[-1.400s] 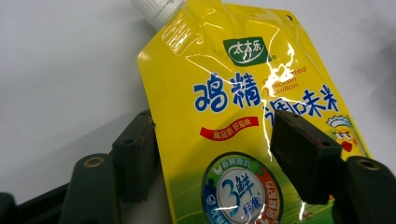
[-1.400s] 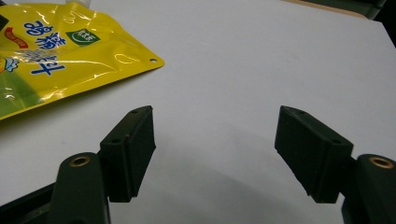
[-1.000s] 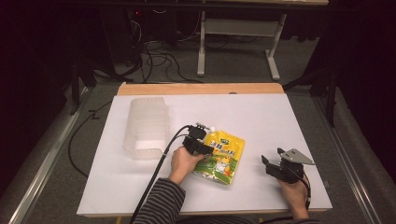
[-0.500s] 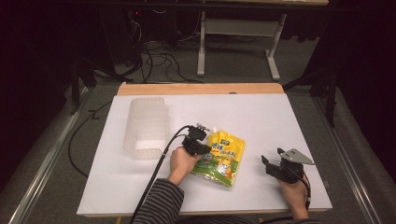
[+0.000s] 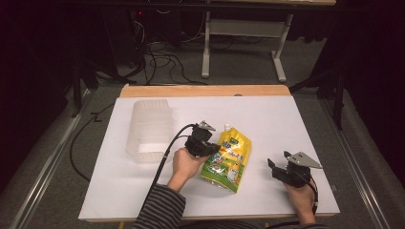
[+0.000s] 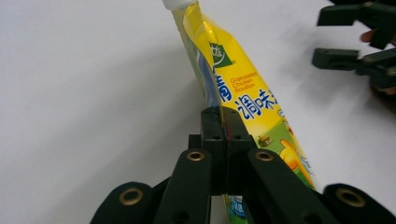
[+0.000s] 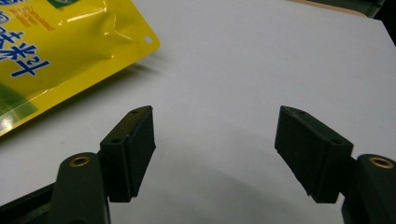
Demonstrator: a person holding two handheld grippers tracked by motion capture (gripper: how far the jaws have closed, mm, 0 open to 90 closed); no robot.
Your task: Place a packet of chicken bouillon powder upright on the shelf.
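Note:
A yellow spouted pouch of chicken bouillon (image 5: 228, 158) lies mid-table with its white cap pointing away from me. My left gripper (image 5: 213, 149) is shut on the pouch's left edge; in the left gripper view the two jaws pinch the edge of the pouch (image 6: 243, 100) at the left gripper's (image 6: 224, 122) tips. My right gripper (image 5: 273, 166) rests on the table to the right of the pouch, open and holding nothing. In the right gripper view the right gripper (image 7: 214, 135) stands wide over bare white table, with a corner of the pouch (image 7: 60, 51) at upper left.
A clear plastic container (image 5: 149, 129) sits on the white tabletop (image 5: 286, 124) to the left of the pouch. A wooden strip (image 5: 205, 90) runs along the table's far edge. Cables and a desk frame stand on the floor beyond.
The left gripper has drawn the pouch's left edge slightly up and toward me. The right gripper has stayed in place.

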